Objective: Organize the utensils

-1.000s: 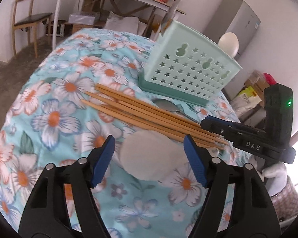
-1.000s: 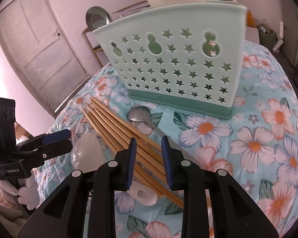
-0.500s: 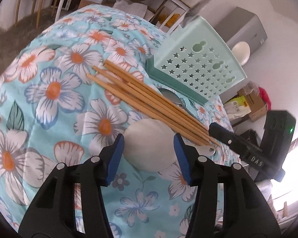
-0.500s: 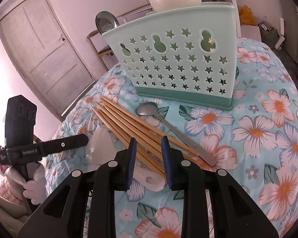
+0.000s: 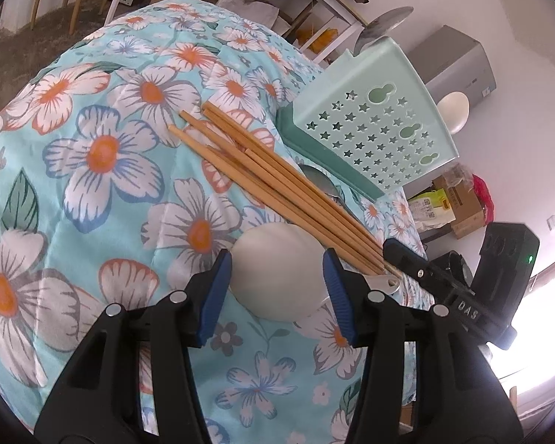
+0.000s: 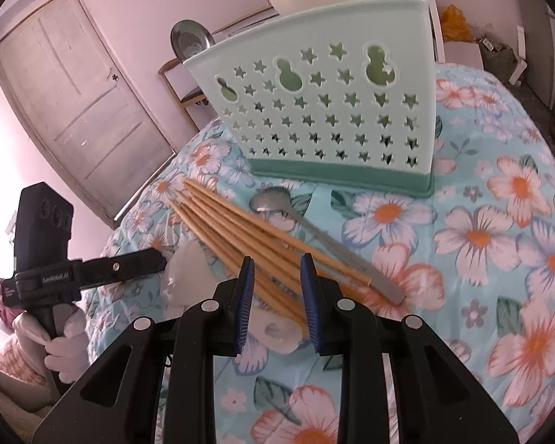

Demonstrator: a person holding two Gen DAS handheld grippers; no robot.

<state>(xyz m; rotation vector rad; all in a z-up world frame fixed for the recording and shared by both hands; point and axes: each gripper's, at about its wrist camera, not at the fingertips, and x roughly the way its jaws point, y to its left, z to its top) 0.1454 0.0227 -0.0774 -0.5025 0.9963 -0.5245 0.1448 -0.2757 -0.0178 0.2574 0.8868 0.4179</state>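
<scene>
Floral cloth [image 5: 103,155] — tan chopsticks [image 5: 277,188] fanned beside white spoon [image 5: 277,277]

Mint utensil holder [image 6: 325,118] stands upright behind the chopstick bundle [image 6: 255,236], blocking the far side. Floral cloth [image 5: 103,170] left of chopsticks lies bare. Metal spoon [image 6: 314,236] lies just beside the bundle.

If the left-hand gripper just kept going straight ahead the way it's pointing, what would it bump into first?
Most likely the white spoon bowl: it already sits between the left gripper fingers, seemingly touching both blue pads. Just past it lie the wooden chopsticks, then the mint utensil holder. Depth is hard to judge through the fisheye.
</scene>
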